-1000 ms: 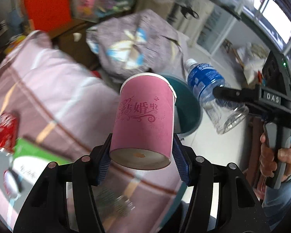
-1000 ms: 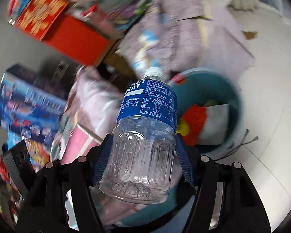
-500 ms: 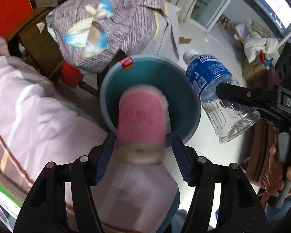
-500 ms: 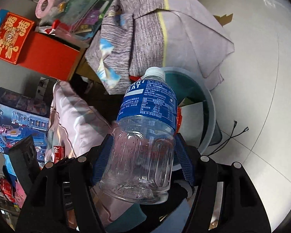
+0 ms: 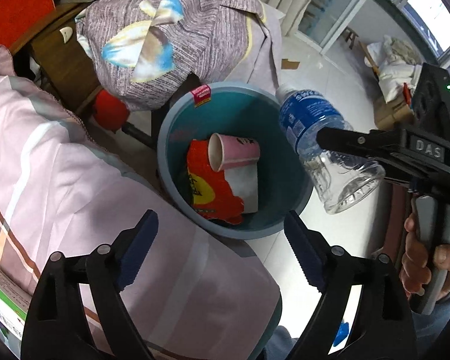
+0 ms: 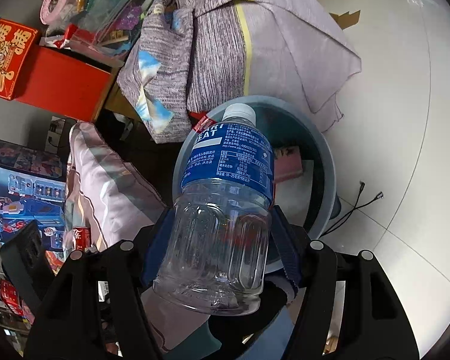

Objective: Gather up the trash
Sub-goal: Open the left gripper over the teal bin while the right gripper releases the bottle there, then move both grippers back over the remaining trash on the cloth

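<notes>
A teal bin [image 5: 288, 180] stands on the floor beside the bed. A pink paper cup [image 5: 235, 156] lies on its side inside it, on a red and yellow wrapper [image 5: 208, 192]. My left gripper [image 5: 220, 241] is open and empty above the bin's near rim. My right gripper [image 6: 222, 225] is shut on a clear plastic bottle with a blue label [image 6: 225, 204] and holds it over the bin [image 6: 330, 174]. The bottle also shows in the left wrist view [image 5: 321, 147] at the bin's right rim.
A pink striped duvet [image 5: 45, 165] covers the bed on the left. A purple patterned cloth [image 5: 171, 33] is draped over furniture behind the bin. A red box [image 6: 54, 75] and toy boxes [image 6: 21, 186] lie at the left. A red can [image 6: 81, 237] lies by the duvet. Black cables [image 6: 357, 207] lie on the tiled floor.
My left gripper opened and the pink cup dropped into the bin. My right gripper moved the bottle closer over the bin.
</notes>
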A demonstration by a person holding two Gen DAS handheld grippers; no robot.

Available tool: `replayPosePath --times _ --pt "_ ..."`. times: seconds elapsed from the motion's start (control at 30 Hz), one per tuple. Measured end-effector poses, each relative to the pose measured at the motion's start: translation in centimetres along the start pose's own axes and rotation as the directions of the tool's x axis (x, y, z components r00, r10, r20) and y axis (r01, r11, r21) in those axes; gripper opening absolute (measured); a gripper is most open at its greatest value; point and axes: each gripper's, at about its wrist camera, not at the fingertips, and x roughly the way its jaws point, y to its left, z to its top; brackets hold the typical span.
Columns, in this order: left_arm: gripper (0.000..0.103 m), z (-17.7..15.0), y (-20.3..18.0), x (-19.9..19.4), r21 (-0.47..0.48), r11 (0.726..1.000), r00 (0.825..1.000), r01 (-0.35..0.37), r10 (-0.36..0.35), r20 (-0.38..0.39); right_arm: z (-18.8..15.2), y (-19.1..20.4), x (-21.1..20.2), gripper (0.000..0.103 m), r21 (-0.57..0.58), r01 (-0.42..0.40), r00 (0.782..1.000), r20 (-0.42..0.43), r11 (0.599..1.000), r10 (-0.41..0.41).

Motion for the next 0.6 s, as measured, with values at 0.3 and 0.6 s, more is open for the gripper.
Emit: replayPosePath --times 0.3,0.6 --pt "0.093 -0.5 1.1 -1.0 -0.046 0.999 1.0 0.023 -0.022 0.016 -0.7 1.0 1.5 0.069 -0.001 0.024 0.999 -0.048 1.0 -0.024" --pt "0.093 -1.6 1.8 -1.8 -0.072 0.997 0.999 0.04 -0.038 0.029 -1.2 1.4 1.1 0.075 -0.002 0.059 0.997 -0.039 0.998 -0.059"
